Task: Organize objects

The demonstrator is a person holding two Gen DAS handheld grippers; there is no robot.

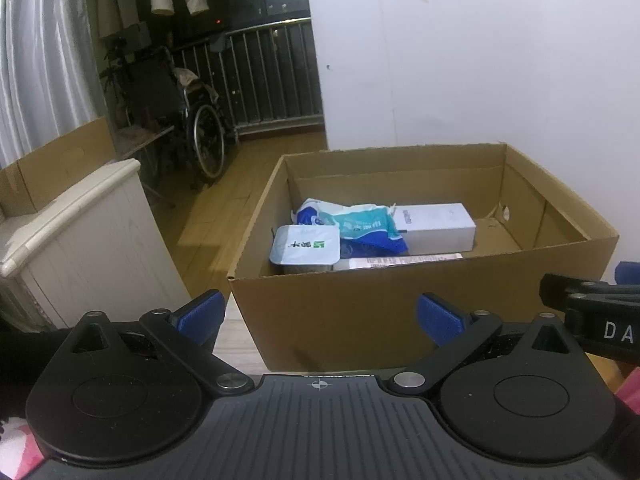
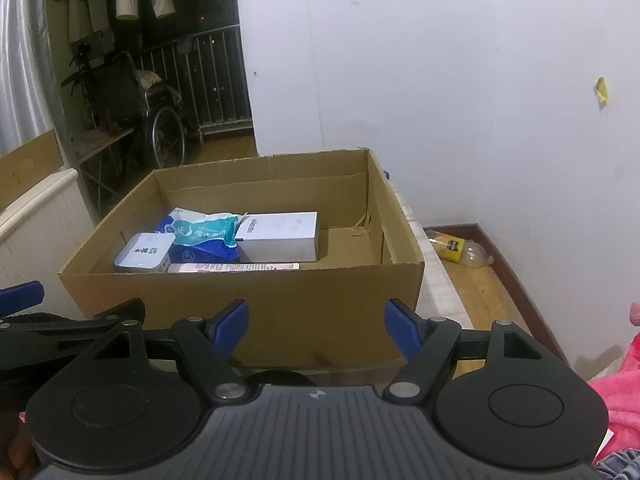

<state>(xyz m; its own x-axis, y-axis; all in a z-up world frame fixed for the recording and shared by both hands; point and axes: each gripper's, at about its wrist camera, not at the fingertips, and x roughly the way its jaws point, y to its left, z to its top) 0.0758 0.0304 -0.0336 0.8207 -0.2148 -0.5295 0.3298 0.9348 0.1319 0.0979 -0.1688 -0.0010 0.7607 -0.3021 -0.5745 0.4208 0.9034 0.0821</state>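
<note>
An open cardboard box (image 1: pixel 320 312) (image 2: pixel 280 300) stands in front of both grippers. Inside lie a white rectangular box (image 1: pixel 436 226) (image 2: pixel 280 234), a blue and teal bag (image 1: pixel 356 222) (image 2: pixel 204 234), a sealed tub with a white lid (image 1: pixel 306 246) (image 2: pixel 142 256) and a long pinkish tube (image 1: pixel 400 261) (image 2: pixel 232 267). My left gripper (image 1: pixel 320 320) is open and empty, just short of the box's near wall. My right gripper (image 2: pixel 316 330) is open and empty at the same wall. Part of the left gripper (image 2: pixel 20 296) shows at the far left of the right wrist view.
A white cabinet (image 1: pixel 80 232) stands left of the box. A wheelchair (image 1: pixel 180 120) and a railing are behind on the wooden floor. A plastic bottle (image 2: pixel 460 250) lies on the floor to the right. Pink cloth (image 2: pixel 624 380) is at the lower right. A white wall is behind.
</note>
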